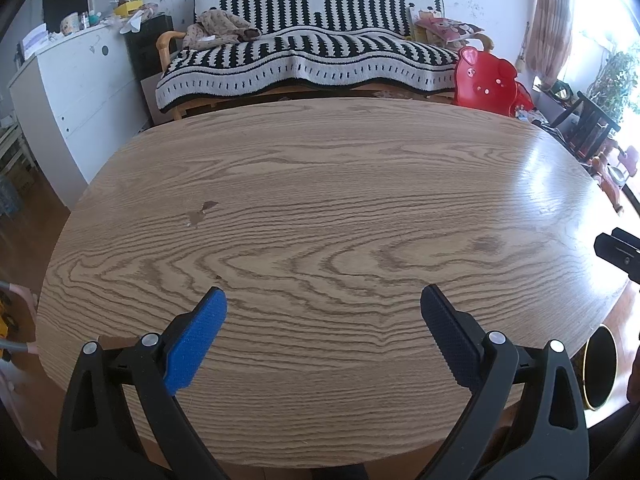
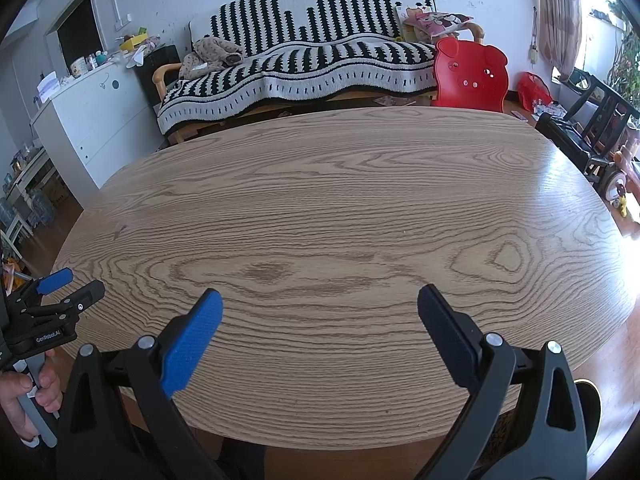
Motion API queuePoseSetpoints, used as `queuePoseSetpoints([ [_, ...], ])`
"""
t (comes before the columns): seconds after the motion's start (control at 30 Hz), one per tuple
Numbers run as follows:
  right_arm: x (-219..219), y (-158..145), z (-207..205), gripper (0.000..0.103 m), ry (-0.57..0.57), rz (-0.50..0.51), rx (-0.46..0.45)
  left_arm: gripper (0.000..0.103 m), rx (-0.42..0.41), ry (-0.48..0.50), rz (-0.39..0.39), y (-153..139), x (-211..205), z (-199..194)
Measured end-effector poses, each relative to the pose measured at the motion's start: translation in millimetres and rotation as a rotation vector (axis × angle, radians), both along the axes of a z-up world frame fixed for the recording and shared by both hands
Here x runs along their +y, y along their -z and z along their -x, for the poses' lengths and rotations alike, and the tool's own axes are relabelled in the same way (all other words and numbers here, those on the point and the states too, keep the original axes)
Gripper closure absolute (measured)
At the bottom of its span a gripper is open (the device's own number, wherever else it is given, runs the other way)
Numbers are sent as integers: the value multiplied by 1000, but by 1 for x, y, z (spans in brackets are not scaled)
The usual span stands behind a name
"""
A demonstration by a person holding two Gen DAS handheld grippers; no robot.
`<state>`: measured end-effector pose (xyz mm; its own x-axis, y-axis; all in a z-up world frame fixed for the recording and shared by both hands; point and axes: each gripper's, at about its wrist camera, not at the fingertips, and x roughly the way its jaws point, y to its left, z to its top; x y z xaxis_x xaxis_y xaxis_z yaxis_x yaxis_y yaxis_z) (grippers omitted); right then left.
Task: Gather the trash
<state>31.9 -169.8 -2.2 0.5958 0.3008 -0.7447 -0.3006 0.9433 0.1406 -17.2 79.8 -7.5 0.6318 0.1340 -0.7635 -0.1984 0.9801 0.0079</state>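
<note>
My left gripper (image 1: 324, 294) hangs open over the near part of an oval wooden table (image 1: 340, 184), with nothing between its blue and black pads. My right gripper (image 2: 320, 294) is also open and empty above the same table (image 2: 340, 184). No loose trash shows on the tabletop in either view, only a small brown mark (image 1: 202, 212) in the wood. A round black bin with a yellow rim (image 1: 600, 368) stands on the floor past the table's near right edge, and the bin (image 2: 592, 400) is partly hidden behind my right gripper's frame.
A hand (image 2: 36, 396) holds the left gripper (image 2: 76, 286) at the table's left edge. One black finger (image 1: 618, 252) of the right gripper pokes in from the right. Behind the table are a striped sofa (image 1: 312, 52), a red pig chair (image 2: 470, 76) and a white cabinet (image 1: 80, 92).
</note>
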Motion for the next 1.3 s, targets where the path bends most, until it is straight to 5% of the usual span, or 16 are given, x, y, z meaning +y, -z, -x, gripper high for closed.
queuePoseSetpoints([
  [1.3, -2, -1, 1, 8, -4, 4, 1, 8, 6, -5, -13, -2, -6, 5],
])
